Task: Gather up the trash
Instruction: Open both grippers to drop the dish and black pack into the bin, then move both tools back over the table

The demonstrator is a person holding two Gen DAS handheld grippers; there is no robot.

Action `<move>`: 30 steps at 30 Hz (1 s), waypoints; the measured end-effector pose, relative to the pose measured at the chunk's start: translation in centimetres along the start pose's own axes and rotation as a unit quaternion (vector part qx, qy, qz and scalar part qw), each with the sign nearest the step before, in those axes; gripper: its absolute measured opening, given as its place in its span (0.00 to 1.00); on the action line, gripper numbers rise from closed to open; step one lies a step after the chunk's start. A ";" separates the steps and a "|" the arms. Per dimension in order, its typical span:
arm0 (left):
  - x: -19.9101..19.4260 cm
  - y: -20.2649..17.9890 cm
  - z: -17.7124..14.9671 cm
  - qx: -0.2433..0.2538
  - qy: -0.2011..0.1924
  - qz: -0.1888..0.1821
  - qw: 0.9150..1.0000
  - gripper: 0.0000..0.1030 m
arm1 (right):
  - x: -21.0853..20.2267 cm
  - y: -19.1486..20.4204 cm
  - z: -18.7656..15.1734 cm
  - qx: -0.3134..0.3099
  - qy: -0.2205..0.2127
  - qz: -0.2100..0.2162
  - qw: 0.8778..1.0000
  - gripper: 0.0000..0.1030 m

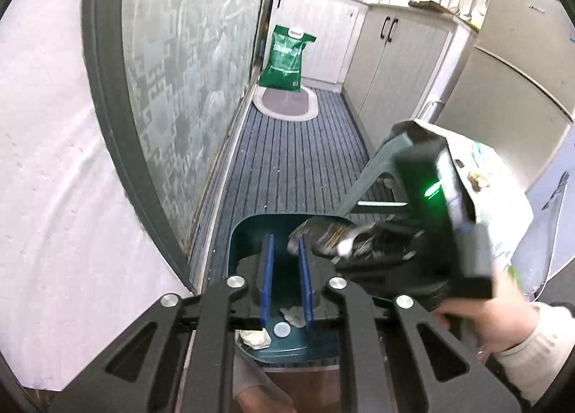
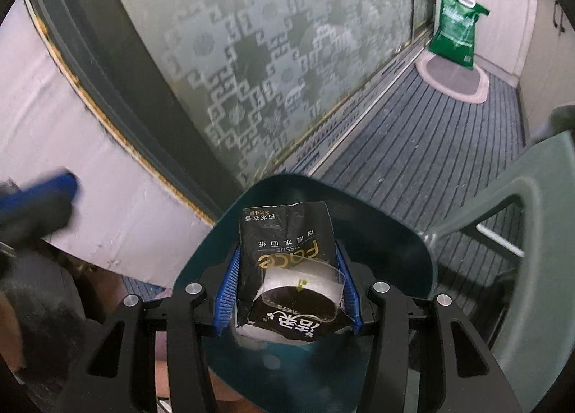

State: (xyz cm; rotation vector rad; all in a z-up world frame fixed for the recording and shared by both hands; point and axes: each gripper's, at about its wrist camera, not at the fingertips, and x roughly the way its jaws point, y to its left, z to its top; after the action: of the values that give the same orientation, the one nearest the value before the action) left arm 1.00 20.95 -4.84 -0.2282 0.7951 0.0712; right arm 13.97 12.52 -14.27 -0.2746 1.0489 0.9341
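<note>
My right gripper (image 2: 287,251) is shut on a black tissue pack (image 2: 287,251) and holds it above the open dark teal bin (image 2: 388,229). In the left wrist view the same pack (image 1: 330,238) sits blurred in the right gripper (image 1: 323,240), just right of my left gripper (image 1: 286,244). My left gripper is open and empty, with its blue pads (image 1: 267,269) over the bin (image 1: 248,233). Crumpled white tissues (image 1: 255,337) lie inside the bin.
A grey-green plastic stool (image 2: 532,204) stands right of the bin, also in the left wrist view (image 1: 381,157). A frosted patterned glass door (image 2: 269,53) runs along the left. A green bag (image 1: 287,57) stands on an oval mat (image 1: 284,104) at the far end. Cabinets (image 1: 395,64) and a fridge (image 1: 510,89) line the right.
</note>
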 end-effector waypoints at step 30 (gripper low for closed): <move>-4.3 -3.6 3.5 -0.011 -0.065 -0.029 0.997 0.15 | -2.1 1.0 -0.9 -0.017 0.005 0.027 0.999 0.65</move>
State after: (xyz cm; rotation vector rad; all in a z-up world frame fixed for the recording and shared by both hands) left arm 1.03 18.33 1.23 -0.2651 0.6590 0.0390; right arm 12.25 11.52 -12.78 -0.2805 1.0552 1.0008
